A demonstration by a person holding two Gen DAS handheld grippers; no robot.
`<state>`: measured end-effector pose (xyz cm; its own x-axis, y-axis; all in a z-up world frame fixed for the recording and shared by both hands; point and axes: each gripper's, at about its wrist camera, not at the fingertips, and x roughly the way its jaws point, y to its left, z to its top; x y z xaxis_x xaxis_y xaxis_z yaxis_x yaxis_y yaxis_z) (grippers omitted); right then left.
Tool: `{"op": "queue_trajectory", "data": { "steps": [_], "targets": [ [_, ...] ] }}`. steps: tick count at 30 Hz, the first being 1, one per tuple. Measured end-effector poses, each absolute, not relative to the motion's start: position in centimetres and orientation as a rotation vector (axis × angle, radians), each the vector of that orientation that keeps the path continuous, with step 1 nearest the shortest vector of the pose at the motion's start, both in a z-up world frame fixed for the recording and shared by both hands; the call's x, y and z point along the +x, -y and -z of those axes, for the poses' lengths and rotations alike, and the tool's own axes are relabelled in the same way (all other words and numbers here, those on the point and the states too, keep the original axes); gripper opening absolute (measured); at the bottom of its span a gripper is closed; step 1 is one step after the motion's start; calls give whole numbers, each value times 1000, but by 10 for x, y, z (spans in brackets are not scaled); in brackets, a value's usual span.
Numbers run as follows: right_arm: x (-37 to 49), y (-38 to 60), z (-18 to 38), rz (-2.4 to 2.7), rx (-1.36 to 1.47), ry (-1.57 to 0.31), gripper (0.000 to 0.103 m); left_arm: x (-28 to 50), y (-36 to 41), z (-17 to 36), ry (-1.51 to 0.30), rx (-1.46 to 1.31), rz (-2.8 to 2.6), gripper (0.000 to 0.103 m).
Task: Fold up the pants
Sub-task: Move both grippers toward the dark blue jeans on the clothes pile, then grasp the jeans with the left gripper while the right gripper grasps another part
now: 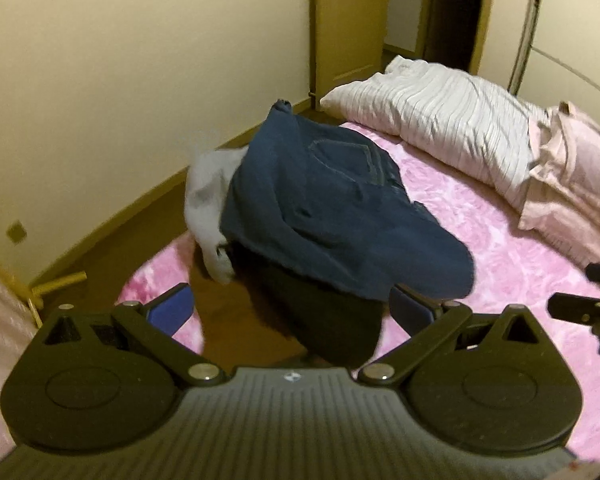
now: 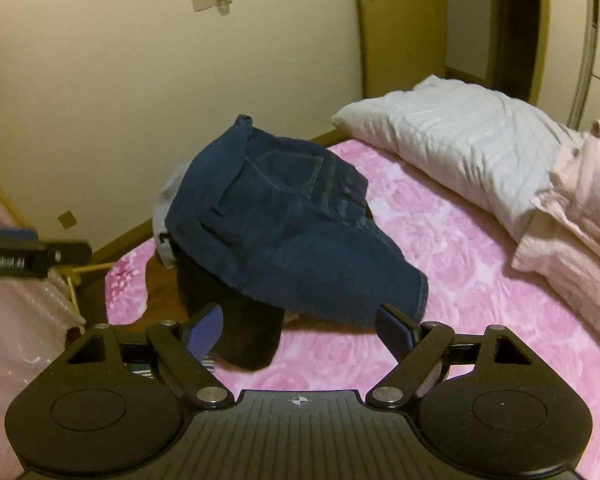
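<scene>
Dark blue jeans lie crumpled on top of a heap at the corner of the bed, a back pocket facing up. Under them a black garment hangs toward me, and a pale grey garment sticks out at the left. My left gripper is open, its blue pads either side of the heap's near edge, holding nothing. My right gripper is open too, just short of the jeans' hem. Each gripper shows at the edge of the other's view: the right gripper and the left gripper.
The bed has a pink flowered blanket. A white striped pillow and a pink pillow lie at its far right. Brown floor, a cream wall and a door lie beyond.
</scene>
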<state>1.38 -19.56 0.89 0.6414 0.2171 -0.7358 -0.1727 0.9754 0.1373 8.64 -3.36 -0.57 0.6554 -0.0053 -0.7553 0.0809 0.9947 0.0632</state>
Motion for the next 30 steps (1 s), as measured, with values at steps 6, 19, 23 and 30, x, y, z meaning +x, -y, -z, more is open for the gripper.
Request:
{"op": "queue_trajectory", "data": {
  "steps": [6,19,23,30],
  "targets": [
    [63,172,17,-266,-38,-860,81,165,15,29,-841,223,114,102],
    [232,103,109,-385,-246,-861,81,369,-19,117,-898,294,366,94],
    [273,95,141,-409,-279,-872,80,400,-22,139,-941,291,433,82],
    [306,90,162,-450,-251,-951,58,401,-15,141,-935,323,501,32]
  ]
}}
